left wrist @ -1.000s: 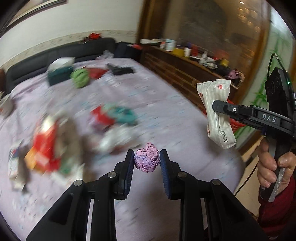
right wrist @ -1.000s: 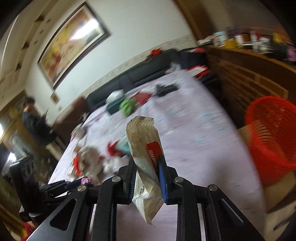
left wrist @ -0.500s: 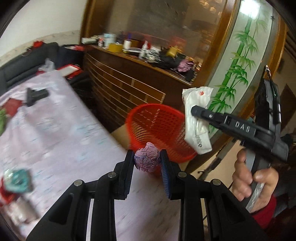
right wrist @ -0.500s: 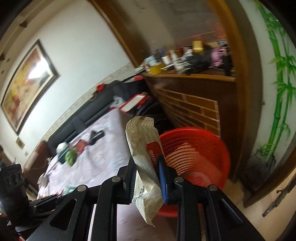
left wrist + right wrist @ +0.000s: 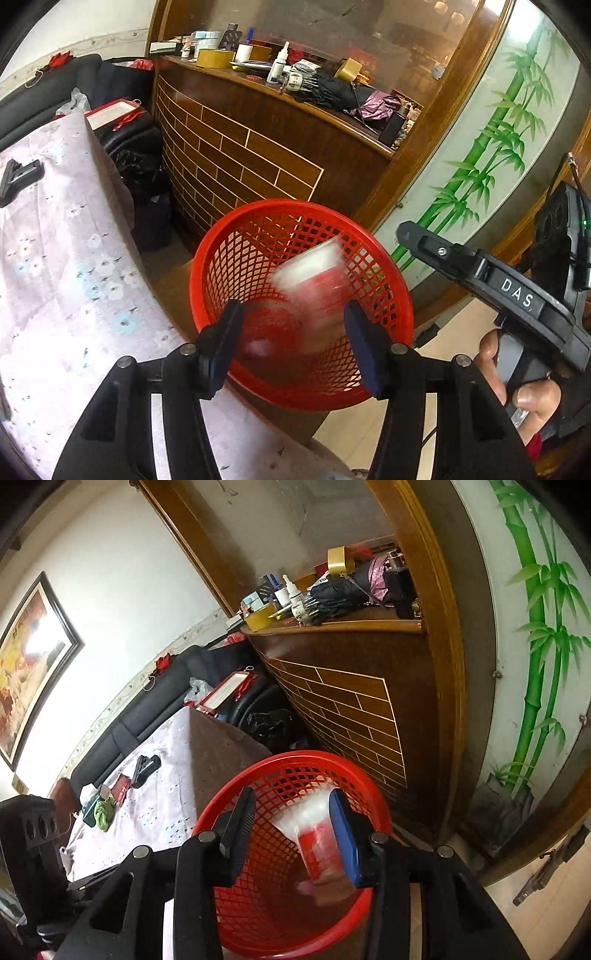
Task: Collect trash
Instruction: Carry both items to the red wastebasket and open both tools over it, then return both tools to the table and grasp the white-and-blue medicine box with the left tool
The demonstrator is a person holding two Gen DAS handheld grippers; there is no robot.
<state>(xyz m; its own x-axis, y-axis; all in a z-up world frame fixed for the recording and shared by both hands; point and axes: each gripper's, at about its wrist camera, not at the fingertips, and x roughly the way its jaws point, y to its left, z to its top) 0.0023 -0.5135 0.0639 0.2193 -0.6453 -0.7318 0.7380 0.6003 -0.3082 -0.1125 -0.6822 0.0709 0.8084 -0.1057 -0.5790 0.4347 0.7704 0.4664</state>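
Both grippers' jaws have spread, and the wrapper and paper ball now fall into the red basket.

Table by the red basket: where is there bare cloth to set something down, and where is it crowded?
The table is bare cloth from the corner beside the basket back to the black clip. In the right wrist view clutter sits at the far end around the green rag. The shelf is crowded throughout.
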